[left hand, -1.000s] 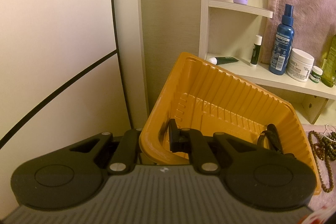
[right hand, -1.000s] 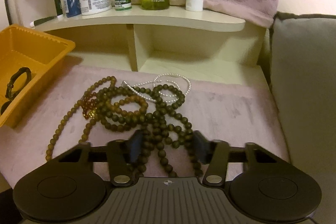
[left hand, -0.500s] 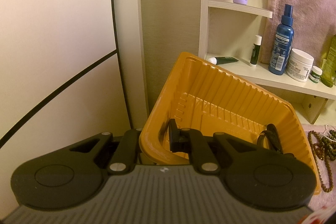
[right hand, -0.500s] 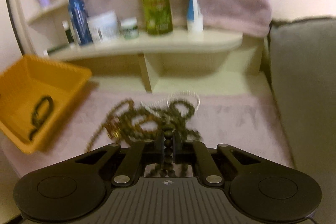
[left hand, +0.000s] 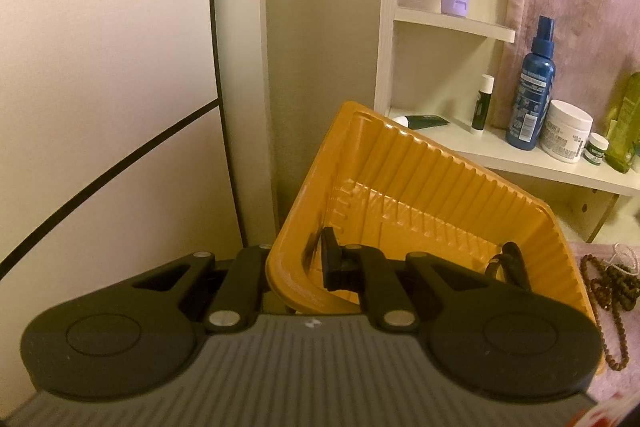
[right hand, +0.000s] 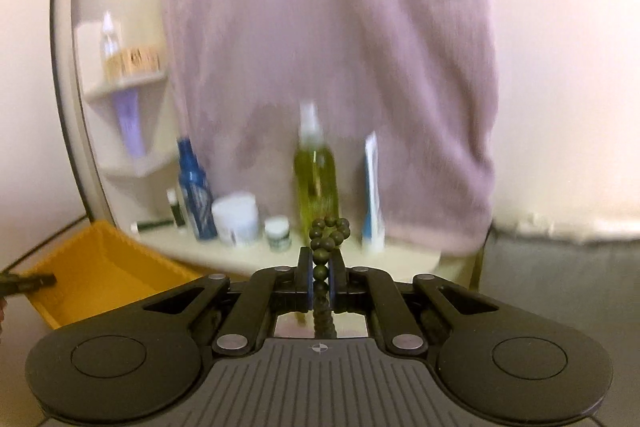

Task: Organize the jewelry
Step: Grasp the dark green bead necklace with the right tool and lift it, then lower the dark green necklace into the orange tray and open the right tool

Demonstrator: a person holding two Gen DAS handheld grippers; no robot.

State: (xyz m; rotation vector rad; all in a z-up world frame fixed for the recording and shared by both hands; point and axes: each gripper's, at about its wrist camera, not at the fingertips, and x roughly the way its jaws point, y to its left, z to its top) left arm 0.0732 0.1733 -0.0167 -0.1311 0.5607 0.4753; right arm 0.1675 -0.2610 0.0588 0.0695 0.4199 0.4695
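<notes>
Dangling vertically from right claw (right hand: pixel 320 273): dark bead strand (right hand: pixel 325 247).

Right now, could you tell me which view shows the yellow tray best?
The left wrist view: the yellow tray fills the middle, sharp, with the left gripper clamping its rim. The right wrist view shows only a blurred corner of it at lower left.

Shelf bottles (right hand: pixel 316 179) crowd the way ahead. The tilted orange tray (left hand: pixel 420 187) gapes open, one dark bracelet (left hand: pixel 514 263) low inside.
</notes>
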